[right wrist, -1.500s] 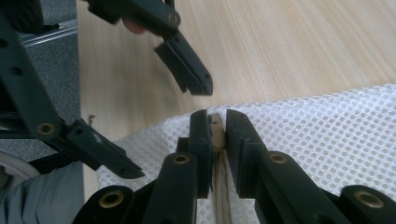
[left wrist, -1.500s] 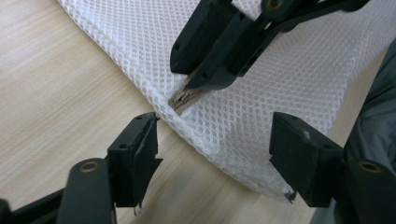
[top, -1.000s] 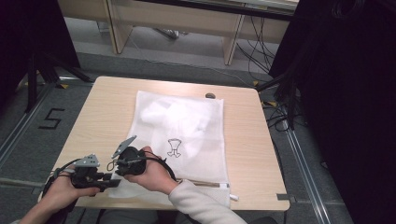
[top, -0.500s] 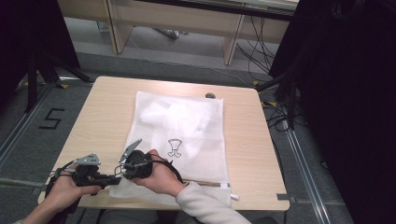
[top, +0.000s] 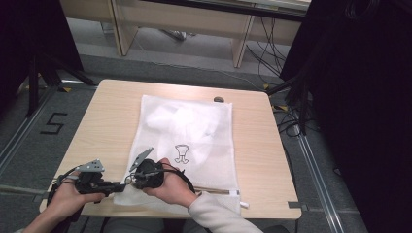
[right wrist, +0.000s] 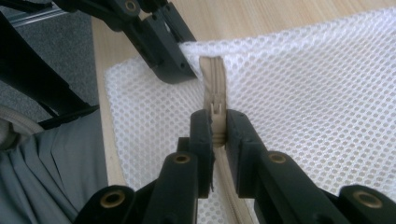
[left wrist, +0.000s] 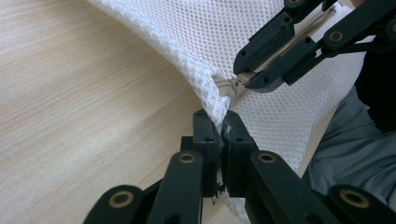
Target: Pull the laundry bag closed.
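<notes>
A white mesh bag (top: 194,131) with a small black drawing lies flat on the wooden table (top: 107,116). A beige zipper (right wrist: 212,77) runs along its near edge. My left gripper (left wrist: 219,122) is shut on the bag's near left corner (left wrist: 212,95), lifting the mesh a little off the wood. My right gripper (right wrist: 217,122) is shut on the zipper pull (right wrist: 216,112), right beside that corner. In the high view the two grippers meet tip to tip at the table's near left, left gripper (top: 122,185) and right gripper (top: 130,180). Each shows in the other's view, right gripper (left wrist: 243,77) and left gripper (right wrist: 180,70).
A small dark object (top: 218,99) sits at the table's far edge. Bare wood lies left of the bag. Wooden furniture legs (top: 240,46) stand beyond the table, cables (top: 286,121) trail on the floor at the right, and a "5" (top: 53,124) marks the floor at the left.
The right hand has slid slightly right and toward the near edge, bringing its jaws up against the left gripper at the bag's corner. The left hand has stayed put.
</notes>
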The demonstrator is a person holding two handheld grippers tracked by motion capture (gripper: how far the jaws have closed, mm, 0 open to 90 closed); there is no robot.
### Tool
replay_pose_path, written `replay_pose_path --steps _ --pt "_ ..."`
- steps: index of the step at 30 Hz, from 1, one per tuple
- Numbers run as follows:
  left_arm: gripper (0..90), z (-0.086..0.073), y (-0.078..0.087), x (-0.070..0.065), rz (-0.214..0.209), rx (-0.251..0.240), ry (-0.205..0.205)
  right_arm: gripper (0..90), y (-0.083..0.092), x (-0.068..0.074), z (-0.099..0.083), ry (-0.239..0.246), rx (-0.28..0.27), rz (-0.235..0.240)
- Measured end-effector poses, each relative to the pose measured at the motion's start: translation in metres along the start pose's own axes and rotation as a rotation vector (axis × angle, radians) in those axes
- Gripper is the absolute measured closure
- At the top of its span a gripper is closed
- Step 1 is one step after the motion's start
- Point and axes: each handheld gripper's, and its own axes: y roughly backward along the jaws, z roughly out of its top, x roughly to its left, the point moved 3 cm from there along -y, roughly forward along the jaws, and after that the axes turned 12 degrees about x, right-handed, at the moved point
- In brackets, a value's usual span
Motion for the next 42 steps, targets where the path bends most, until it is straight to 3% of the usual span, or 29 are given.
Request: replay_pose_path --steps 14,17,26,27,30,37,38,42 --pt "85.6 0.0 0.0 0.0 0.05 -0.004 -0.021 82.0 -0.004 -0.002 -0.004 -0.005 0.036 0.001" --pt "85.7 -0.001 0.001 0.0 0.041 0.002 -0.023 82.1 -0.005 -0.001 -0.006 -0.02 0.047 0.0" --pt "85.6 0.0 0.001 0.0 0.037 -0.001 -0.023 82.2 -0.003 -0.004 -0.009 0.007 0.075 -0.021" --pt "85.6 -0.001 0.001 0.001 0.039 0.004 -0.029 82.2 -0.004 -0.002 -0.01 0.0 0.07 0.006" --pt "85.6 -0.001 0.001 0.001 0.038 0.002 -0.03 82.2 -0.004 -0.001 -0.011 -0.028 0.076 0.004" --pt "85.6 -0.001 0.001 0.001 0.037 0.001 -0.025 82.2 -0.004 -0.002 -0.013 -0.008 0.1 0.003" --pt "85.6 -0.001 0.0 0.0 0.037 -0.019 -0.017 82.2 -0.004 -0.003 -0.014 -0.011 0.099 0.005" --pt "85.5 -0.001 0.001 0.001 0.037 -0.005 -0.023 82.3 -0.003 -0.002 -0.014 -0.01 0.103 0.004"
